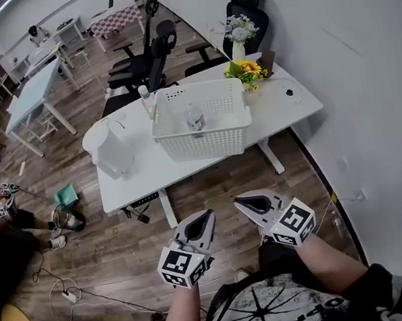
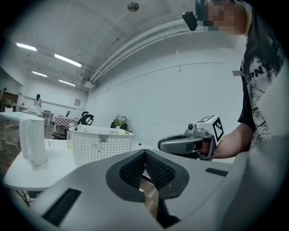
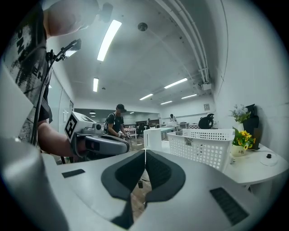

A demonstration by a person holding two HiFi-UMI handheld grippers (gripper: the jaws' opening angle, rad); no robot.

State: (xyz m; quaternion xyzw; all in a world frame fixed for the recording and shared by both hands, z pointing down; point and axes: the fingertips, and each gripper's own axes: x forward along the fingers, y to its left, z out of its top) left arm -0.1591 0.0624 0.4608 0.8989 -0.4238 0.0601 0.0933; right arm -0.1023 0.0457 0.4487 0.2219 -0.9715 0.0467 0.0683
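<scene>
Left gripper (image 1: pixel 207 214): lower centre of the head view, held low over the wooden floor (image 1: pixel 116 244). Jaws closed, the ribbed pads meeting at their tips, with nothing between them.

Right gripper (image 1: pixel 239 202): just right of the left one, level with it, tips near but apart. Jaws likewise closed tip to tip and empty. Each gripper view shows the other gripper alongside, with its marker cube at the rear.

White table (image 1: pixel 188 174): above both grippers in the head view, the nearest furniture, not touched.

White perforated basket (image 1: pixel 206 142): stands at the middle of the table, toward its near edge.

Clear bottle (image 1: pixel 195 118): upright inside the basket, near its front wall.

White kettle (image 1: pixel 108 148): at the table's left end, beside the basket and apart from it.

Small bottle (image 1: pixel 146 100): at the basket's far left corner.

Sunflowers (image 1: pixel 247 72): at the table's far right, behind the basket.

Black office chairs (image 1: pixel 149 53): beyond the table, in the upper centre of the frame.
</scene>
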